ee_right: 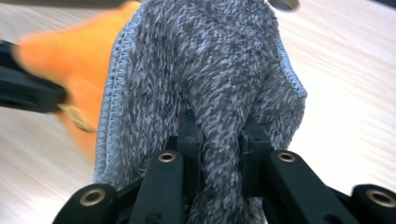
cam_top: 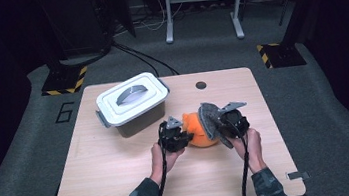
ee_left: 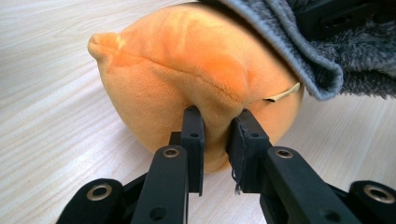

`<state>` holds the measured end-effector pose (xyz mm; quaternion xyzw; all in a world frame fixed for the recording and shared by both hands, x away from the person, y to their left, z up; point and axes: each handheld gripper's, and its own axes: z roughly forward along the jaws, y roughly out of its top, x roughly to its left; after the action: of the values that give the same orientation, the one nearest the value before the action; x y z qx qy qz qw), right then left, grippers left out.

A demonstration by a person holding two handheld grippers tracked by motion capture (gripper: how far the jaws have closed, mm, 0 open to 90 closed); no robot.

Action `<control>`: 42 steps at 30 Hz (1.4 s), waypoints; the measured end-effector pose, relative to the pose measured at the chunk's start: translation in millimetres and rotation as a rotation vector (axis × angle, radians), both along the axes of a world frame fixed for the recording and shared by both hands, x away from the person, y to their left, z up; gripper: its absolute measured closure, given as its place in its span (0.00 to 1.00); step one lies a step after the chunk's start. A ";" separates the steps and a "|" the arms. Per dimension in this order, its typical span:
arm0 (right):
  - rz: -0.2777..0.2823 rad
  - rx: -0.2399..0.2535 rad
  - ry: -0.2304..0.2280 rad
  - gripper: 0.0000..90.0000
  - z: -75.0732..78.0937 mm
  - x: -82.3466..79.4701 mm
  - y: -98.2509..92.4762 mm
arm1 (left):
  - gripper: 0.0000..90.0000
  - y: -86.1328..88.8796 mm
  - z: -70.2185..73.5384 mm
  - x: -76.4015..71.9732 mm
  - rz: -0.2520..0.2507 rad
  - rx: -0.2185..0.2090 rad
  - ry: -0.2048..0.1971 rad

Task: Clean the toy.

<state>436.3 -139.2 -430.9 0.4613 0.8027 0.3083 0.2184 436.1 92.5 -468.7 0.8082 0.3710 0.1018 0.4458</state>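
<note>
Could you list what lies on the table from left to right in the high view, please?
White lidded box → left gripper, shut on the orange plush toy → grey fleecy cloth, pinched by the right gripper.

A light wooden tabletop [cam_top: 122, 185] stands on grey carpet [cam_top: 29, 161] in a dim room whose edges fall into darkness. A round hole [cam_top: 201, 85] sits near its far edge. A number six [cam_top: 65, 112] is marked on the floor to the left. Two yellow-and-black striped bases [cam_top: 65, 82] flank the far corners. Beyond, a white frame [cam_top: 201, 4] stands among loose cables [cam_top: 142, 56].
</note>
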 end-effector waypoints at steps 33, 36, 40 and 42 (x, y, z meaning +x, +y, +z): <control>0.000 0.068 -0.003 0.83 23.7 -4.6 -12.5 | 0.85 1.9 -1.3 2.6 0.000 -0.001 0.002; 0.050 0.054 -0.006 0.83 27.5 -4.4 2.8 | 0.85 0.3 0.6 2.2 -0.009 0.009 0.002; 0.097 0.028 -0.004 0.83 26.5 -1.4 25.8 | 0.85 -1.1 0.7 2.6 -0.018 0.010 -0.012; 0.114 0.006 -0.004 0.83 24.1 1.2 35.9 | 0.85 -1.5 0.5 2.4 -0.024 0.008 -0.012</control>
<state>437.5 -103.4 -406.8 0.4146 0.8265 0.3235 0.2009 438.5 91.0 -468.2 0.8137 0.3580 0.1029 0.4461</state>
